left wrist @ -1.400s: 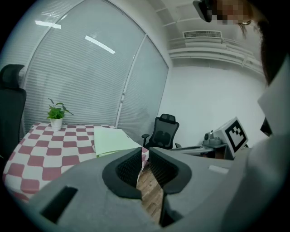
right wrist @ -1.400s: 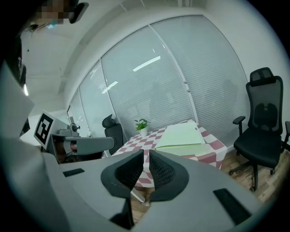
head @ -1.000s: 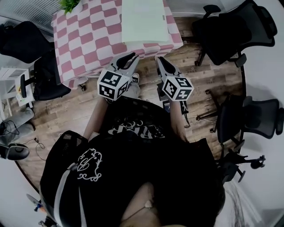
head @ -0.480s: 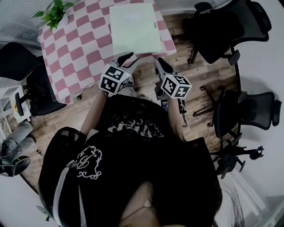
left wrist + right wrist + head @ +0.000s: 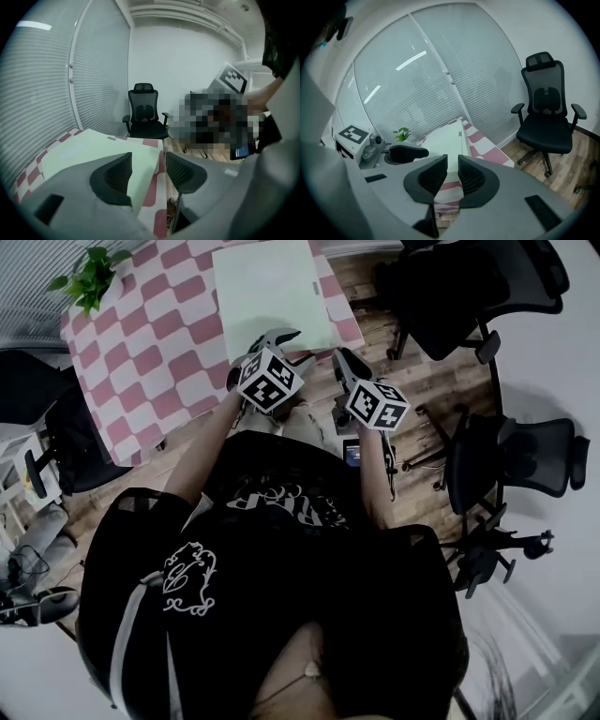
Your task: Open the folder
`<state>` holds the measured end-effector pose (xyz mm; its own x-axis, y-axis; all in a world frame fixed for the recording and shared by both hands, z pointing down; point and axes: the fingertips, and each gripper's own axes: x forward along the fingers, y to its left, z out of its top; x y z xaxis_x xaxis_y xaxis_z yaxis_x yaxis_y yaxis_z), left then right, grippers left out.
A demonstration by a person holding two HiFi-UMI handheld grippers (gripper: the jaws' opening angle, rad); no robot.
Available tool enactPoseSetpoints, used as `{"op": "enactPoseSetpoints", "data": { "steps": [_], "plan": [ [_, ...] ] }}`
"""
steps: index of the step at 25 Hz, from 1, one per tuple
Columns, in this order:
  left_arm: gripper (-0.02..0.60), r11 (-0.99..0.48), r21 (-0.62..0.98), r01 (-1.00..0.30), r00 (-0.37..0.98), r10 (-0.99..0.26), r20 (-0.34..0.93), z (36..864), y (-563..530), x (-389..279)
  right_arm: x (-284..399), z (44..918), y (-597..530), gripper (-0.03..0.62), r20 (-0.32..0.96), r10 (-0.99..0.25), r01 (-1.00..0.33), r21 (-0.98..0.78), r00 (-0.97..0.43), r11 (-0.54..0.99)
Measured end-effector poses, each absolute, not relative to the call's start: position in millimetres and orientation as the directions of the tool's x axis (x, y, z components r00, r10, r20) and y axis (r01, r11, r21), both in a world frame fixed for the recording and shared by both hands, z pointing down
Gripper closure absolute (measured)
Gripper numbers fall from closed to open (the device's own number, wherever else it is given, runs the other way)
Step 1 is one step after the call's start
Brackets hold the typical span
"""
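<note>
Folder (image 5: 267,282): one, pale green and closed, lying flat on the one table (image 5: 150,343) under a pink-and-white checked cloth. It is straight ahead of the left gripper (image 5: 292,345), whose tips sit over its near right corner. I cannot tell whether they touch it. In the left gripper view that gripper (image 5: 147,171) has its jaws spread, having just been opening, and the pads press on nothing; the folder's corner and the cloth show through the gap.

The right gripper (image 5: 344,360) is just beside the left one, off the table's near right corner and over the wooden floor (image 5: 441,390). Its jaws (image 5: 452,171) stand close with a narrow slit between them, and nothing is in it.

One potted plant (image 5: 89,277) stands at the table's far left corner, well away from both tools.

The folder's right edge runs near the table's right edge. Right of the right gripper is bare floor, then two black office chairs (image 5: 525,456). More dark chairs (image 5: 56,418) crowd the table's left side.
</note>
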<state>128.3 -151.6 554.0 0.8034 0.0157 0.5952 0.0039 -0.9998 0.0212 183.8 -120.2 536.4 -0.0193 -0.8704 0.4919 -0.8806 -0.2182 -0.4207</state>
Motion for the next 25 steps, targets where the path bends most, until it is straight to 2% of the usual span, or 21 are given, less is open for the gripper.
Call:
{"op": "enactPoseSetpoints", "data": {
  "steps": [4, 9, 14, 17, 25],
  "plan": [
    [0.353, -1.0, 0.009, 0.019, 0.77, 0.021, 0.637, 570, -149, 144, 200, 548, -128, 0.553, 0.498, -0.866, -0.848, -0.478, -0.047, -0.229],
    [0.32, -0.998, -0.067, 0.0, 0.716, -0.046, 0.696, 587, -150, 153, 212, 573, -132, 0.553, 0.534, -0.84, -0.808, -0.535, -0.099, -0.245],
    [0.301, -0.992, -0.117, -0.044, 0.666, -0.117, 0.736, 596, -153, 158, 216, 584, -138, 0.547, 0.56, -0.81, -0.811, -0.549, -0.174, -0.205],
    [0.301, -0.986, -0.151, -0.077, 0.643, -0.164, 0.748, 600, -156, 159, 217, 588, -144, 0.517, 0.55, -0.806, -0.795, -0.579, -0.216, -0.182],
    [0.301, -0.963, -0.215, -0.163, 0.599, -0.27, 0.754, 605, -161, 163, 217, 592, -155, 0.517, 0.532, -0.797, -0.735, -0.656, -0.286, -0.174]
  ]
}}
